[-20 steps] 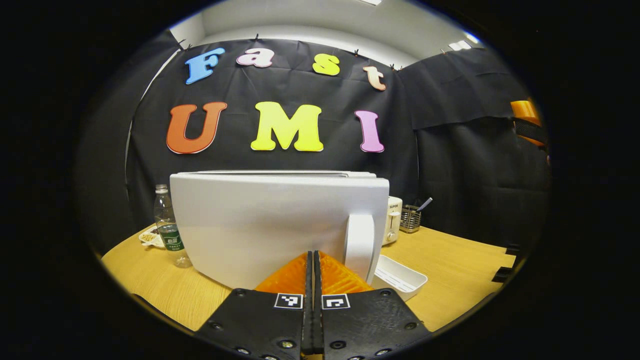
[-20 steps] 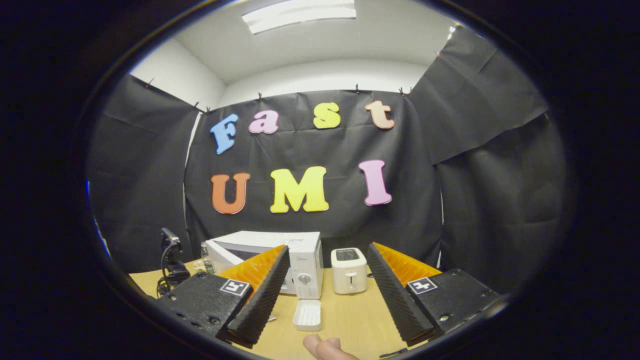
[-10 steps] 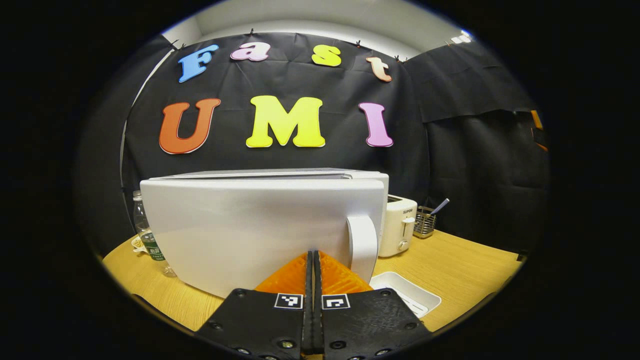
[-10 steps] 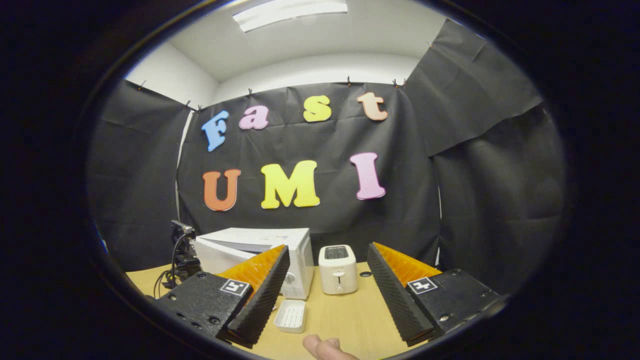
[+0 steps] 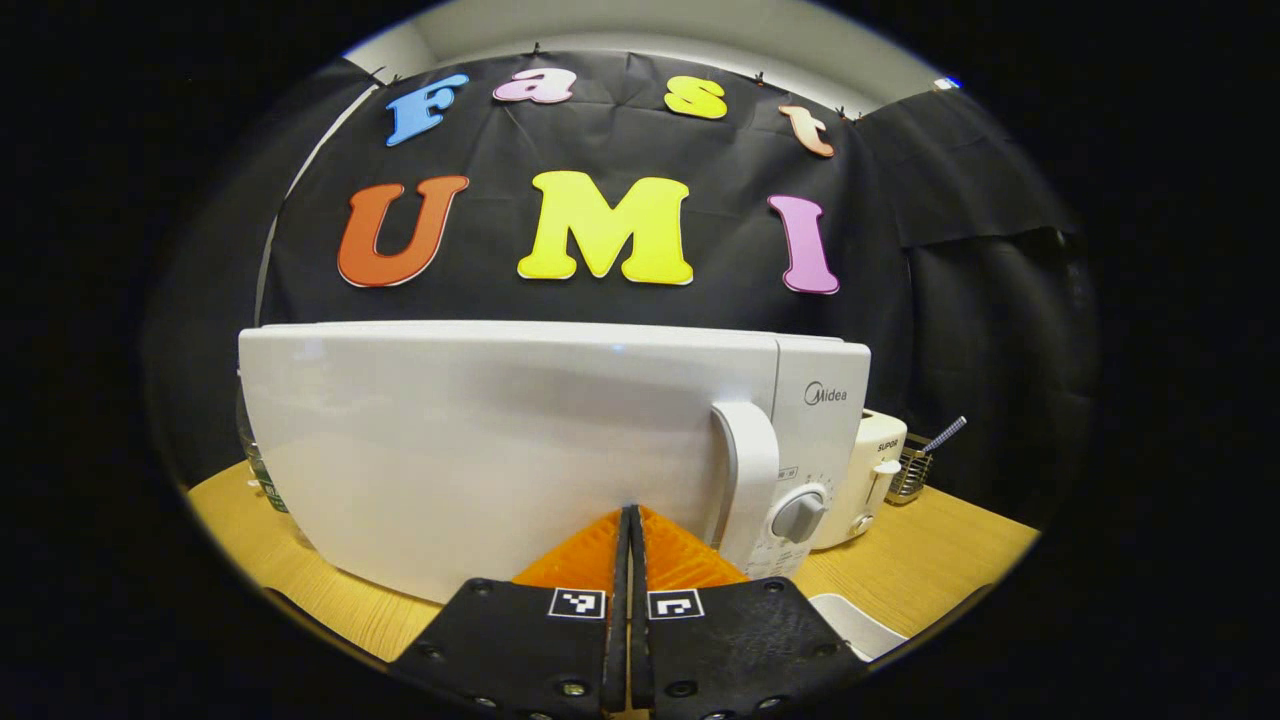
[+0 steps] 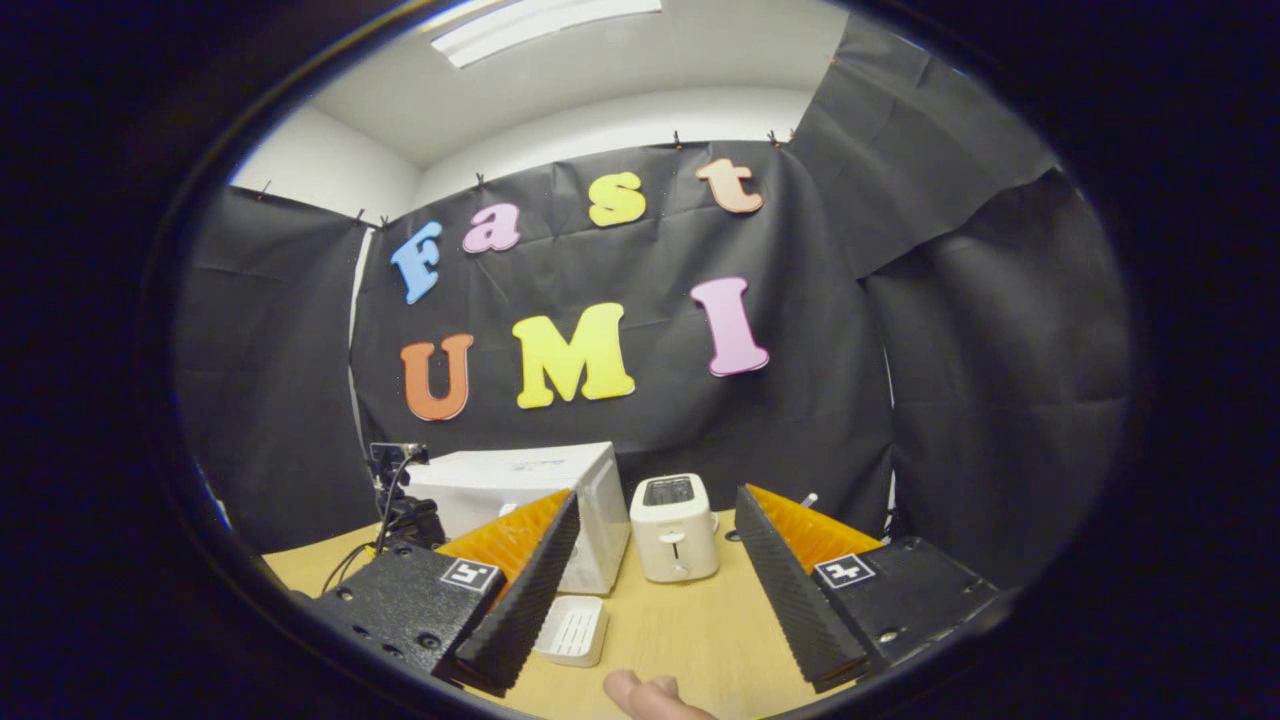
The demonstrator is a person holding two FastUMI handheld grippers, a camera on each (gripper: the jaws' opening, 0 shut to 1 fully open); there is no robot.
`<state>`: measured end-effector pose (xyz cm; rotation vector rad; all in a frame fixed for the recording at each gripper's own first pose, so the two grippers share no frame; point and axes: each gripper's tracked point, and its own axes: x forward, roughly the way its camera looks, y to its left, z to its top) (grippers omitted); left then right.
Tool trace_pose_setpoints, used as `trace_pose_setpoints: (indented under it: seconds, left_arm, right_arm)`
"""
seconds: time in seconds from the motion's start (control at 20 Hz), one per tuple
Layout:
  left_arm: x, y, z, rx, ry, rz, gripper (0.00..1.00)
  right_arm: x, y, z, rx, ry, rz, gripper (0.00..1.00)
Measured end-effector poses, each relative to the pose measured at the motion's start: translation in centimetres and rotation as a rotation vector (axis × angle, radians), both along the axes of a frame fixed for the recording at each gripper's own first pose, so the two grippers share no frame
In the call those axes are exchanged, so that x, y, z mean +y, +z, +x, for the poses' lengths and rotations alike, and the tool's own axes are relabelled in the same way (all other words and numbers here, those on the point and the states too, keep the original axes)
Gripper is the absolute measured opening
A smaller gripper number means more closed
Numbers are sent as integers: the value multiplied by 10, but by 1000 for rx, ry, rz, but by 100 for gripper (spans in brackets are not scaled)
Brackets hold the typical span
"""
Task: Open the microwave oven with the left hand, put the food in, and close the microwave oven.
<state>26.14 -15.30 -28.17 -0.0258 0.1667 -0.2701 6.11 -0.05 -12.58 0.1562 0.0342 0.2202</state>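
While the microwave oven (image 5: 520, 440) stood on the wooden counter (image 5: 930, 560) with its door flush against the body, the left tongs (image 5: 630, 520) were clenched on nothing, their tips right at the door beside the handle (image 5: 750, 480). In the right gripper view, the right tongs (image 6: 655, 590) were released, held above the counter with a white tray (image 6: 573, 630) and a toaster (image 6: 673, 527) ahead.

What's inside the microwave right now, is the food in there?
Cannot tell: the microwave door looks shut flush, solid white, covering the cavity. The left gripper, fingers together, points at the door beside the handle.
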Motion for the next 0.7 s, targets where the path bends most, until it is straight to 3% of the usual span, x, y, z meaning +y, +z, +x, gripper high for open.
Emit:
trace_pose_setpoints:
  seconds: [0.4,0.5,0.7]
  left_arm:
    - [4,0,0,40,-19,-29,1]
    - [11,2,-12,86,-3,-35,0]
    - [21,44,-48,65,-5,-70,0]
  right_arm:
    - [9,9,-22,9,-14,-7,99]
    - [10,13,-30,8,-26,-10,99]
    - [18,18,-48,14,-31,-19,99]
